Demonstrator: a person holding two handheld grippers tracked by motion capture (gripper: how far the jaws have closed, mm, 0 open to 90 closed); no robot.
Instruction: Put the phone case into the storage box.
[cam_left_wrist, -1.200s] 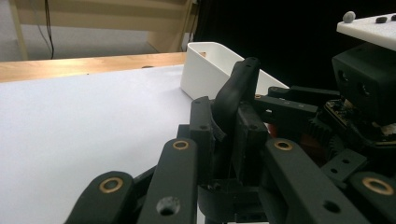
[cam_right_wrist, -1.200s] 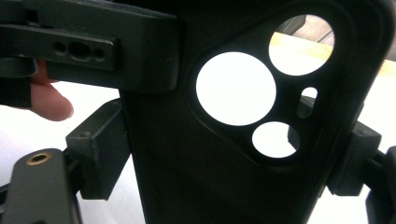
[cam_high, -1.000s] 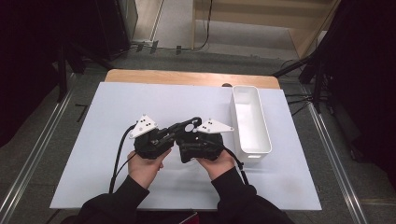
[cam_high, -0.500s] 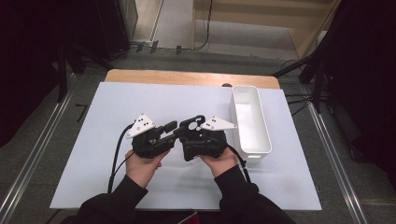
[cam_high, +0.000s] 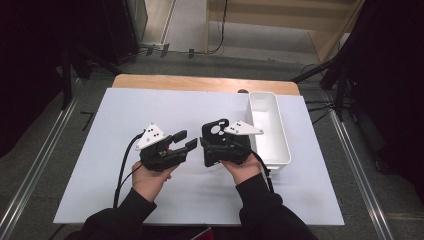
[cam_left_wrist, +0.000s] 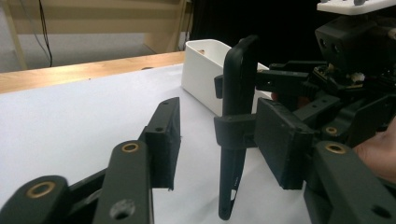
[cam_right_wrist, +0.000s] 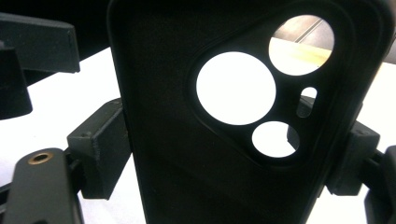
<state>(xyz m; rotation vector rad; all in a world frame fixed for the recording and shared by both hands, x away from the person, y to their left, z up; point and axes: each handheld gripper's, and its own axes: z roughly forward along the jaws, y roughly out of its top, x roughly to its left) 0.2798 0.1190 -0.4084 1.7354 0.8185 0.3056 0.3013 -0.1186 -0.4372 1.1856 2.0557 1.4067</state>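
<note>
Near the desk's (cam_high: 100, 200) front edge, the left gripper (cam_high: 184, 142) stood with jaws parted, holding nothing, a small gap away from the black phone case (cam_high: 214, 142). The right gripper (cam_high: 207, 150) clamped that case by its two long edges, upright above the desk's middle. Farther off, along the right edge, the white bin (cam_high: 272, 150) looked empty. Bare desk lay to the left and rear.
</note>
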